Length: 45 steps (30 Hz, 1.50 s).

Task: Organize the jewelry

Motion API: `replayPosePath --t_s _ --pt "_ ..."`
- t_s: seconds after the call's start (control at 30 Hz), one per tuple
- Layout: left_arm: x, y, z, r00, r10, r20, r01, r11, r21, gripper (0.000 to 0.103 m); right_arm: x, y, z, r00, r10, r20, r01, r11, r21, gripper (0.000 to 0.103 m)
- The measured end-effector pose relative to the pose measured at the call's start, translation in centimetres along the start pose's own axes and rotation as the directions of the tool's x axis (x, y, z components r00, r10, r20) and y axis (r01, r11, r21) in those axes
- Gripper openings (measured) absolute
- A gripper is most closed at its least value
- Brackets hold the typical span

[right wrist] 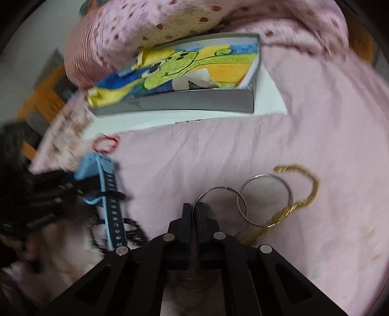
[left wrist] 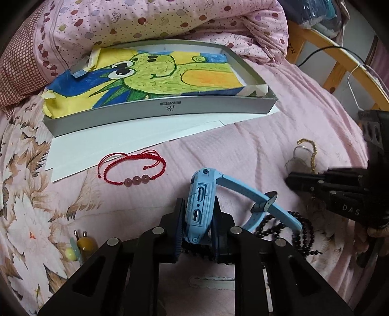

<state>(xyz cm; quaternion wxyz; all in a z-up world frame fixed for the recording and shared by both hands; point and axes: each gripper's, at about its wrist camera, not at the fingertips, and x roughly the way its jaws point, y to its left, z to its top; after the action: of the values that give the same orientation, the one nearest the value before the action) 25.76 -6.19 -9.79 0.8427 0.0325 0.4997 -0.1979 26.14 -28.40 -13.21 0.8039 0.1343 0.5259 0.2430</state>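
Note:
My left gripper (left wrist: 199, 209) is shut on the case of a light blue watch (left wrist: 200, 194), held on edge just above the pink bedsheet, its strap trailing right. In the right wrist view my right gripper (right wrist: 194, 209) is shut on the rim of a thin silver ring (right wrist: 220, 187), which overlaps a second silver ring (right wrist: 267, 175) and a gold twisted bracelet (right wrist: 313, 184). A red cord bracelet (left wrist: 136, 181) with three pink beads lies left of the watch. A black bead strand (left wrist: 304, 233) lies under the strap. The right gripper (left wrist: 291, 181) shows at the right edge.
A shallow grey box (left wrist: 170, 109) lined with a green cartoon drawing sits on white paper (left wrist: 121, 150) at the back. A folded pink quilt (left wrist: 145, 19) rises behind it. Small yellow pendants (left wrist: 83, 244) lie near left. A wooden frame (left wrist: 340, 63) stands far right.

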Motion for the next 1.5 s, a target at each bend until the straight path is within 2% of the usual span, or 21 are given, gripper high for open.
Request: replayPosePath --t_s 0.13,0.2,0.37,0.5,0.63,0.8,0.9,1.0,1.2,1.33,1.5 --pt "-1.2 -0.5 -0.2 1.000 -0.002 0.030 0.002 1.000 0.002 0.016 -1.2 -0.5 -0.1 0.989 0.142 0.048 -0.146 0.984 0.105 0.004" --pt "-1.8 -0.9 -0.3 0.999 0.002 0.043 -0.003 1.000 0.008 0.016 -2.4 -0.3 0.2 0.973 0.208 0.097 -0.220 0.966 0.137 0.004" --pt "-3.6 -1.0 0.4 0.997 0.005 0.081 -0.004 1.000 -0.008 0.016 -5.3 1.4 2.0 0.930 0.311 0.197 -0.342 0.928 0.150 0.004" --pt "-4.8 -0.3 1.8 0.994 0.009 0.106 -0.005 0.999 -0.035 0.016 -7.0 3.2 4.5 0.896 0.369 0.246 -0.404 0.908 0.111 0.004" --pt "-5.8 0.8 4.1 0.990 0.035 0.134 -0.028 0.998 -0.056 0.016 -7.7 5.2 7.7 0.887 0.378 0.266 -0.405 0.913 0.054 0.004" --pt "-5.0 3.0 7.0 0.986 0.093 0.141 -0.077 0.991 -0.112 0.016 -6.1 6.0 12.9 0.902 0.346 0.259 -0.366 0.930 0.029 0.004" --pt "-3.4 5.2 8.4 0.984 0.119 0.132 -0.095 0.980 -0.177 0.016 -3.3 5.6 15.5 0.923 0.318 0.218 -0.336 0.940 0.053 0.004" --pt "-1.3 7.0 9.0 0.982 0.147 0.116 -0.118 0.967 -0.224 0.016 -0.2 4.8 16.6 0.946 0.274 0.173 -0.290 0.954 0.078 0.004" --pt "2.2 9.3 9.2 0.984 0.164 0.066 -0.141 0.953 -0.268 0.016 3.8 3.5 16.7 0.983 0.160 0.089 -0.170 0.979 0.112 0.007" --pt "3.1 10.1 9.5 0.989 0.143 0.034 -0.127 0.951 -0.281 0.017 4.1 2.8 16.3 0.991 0.116 0.069 -0.123 0.987 0.105 0.007" --pt "2.6 10.6 9.5 0.992 0.104 0.066 -0.079 0.950 -0.302 0.023 3.0 2.0 15.8 0.993 0.064 0.101 -0.075 0.992 0.103 0.008"
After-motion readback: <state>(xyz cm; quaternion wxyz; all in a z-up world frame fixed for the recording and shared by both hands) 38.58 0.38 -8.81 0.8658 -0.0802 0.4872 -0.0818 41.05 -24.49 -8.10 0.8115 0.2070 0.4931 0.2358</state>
